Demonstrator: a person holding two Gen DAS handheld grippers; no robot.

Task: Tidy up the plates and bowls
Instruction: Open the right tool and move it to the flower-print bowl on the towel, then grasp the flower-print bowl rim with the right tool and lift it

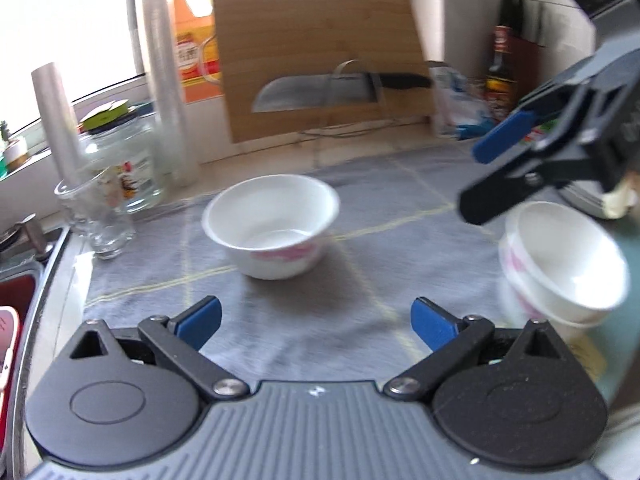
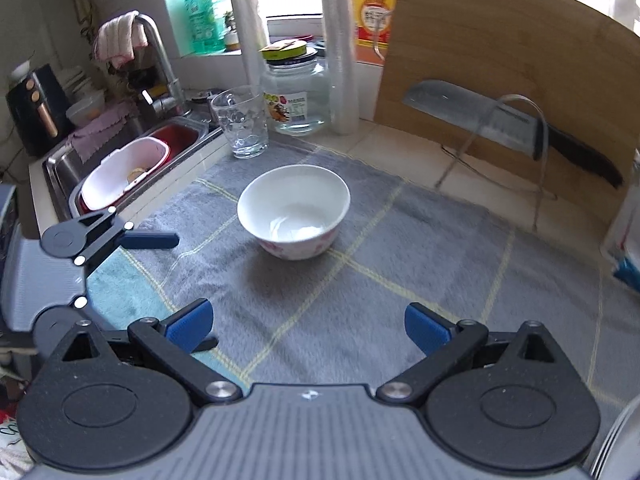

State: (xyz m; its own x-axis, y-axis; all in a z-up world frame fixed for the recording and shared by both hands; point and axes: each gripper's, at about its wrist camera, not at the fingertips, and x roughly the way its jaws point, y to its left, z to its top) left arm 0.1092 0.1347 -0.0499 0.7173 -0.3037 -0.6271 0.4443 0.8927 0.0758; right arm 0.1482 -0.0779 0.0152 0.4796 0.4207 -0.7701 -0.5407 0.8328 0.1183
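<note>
Only the left wrist view shows the stack of two bowls at 3 o'clock; only the right view shows the sink at 10 o'clock. One lone bowl sits mid-mat, at 12 o'clock from both claws. Left gripper and right gripper gape wide, holding and touching nothing.

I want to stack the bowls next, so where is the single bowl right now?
The single bowl sits upright mid-frame in both wrist views, on the grey checked cloth, in front of the drinking glass and the jar, untouched by either gripper.
</note>
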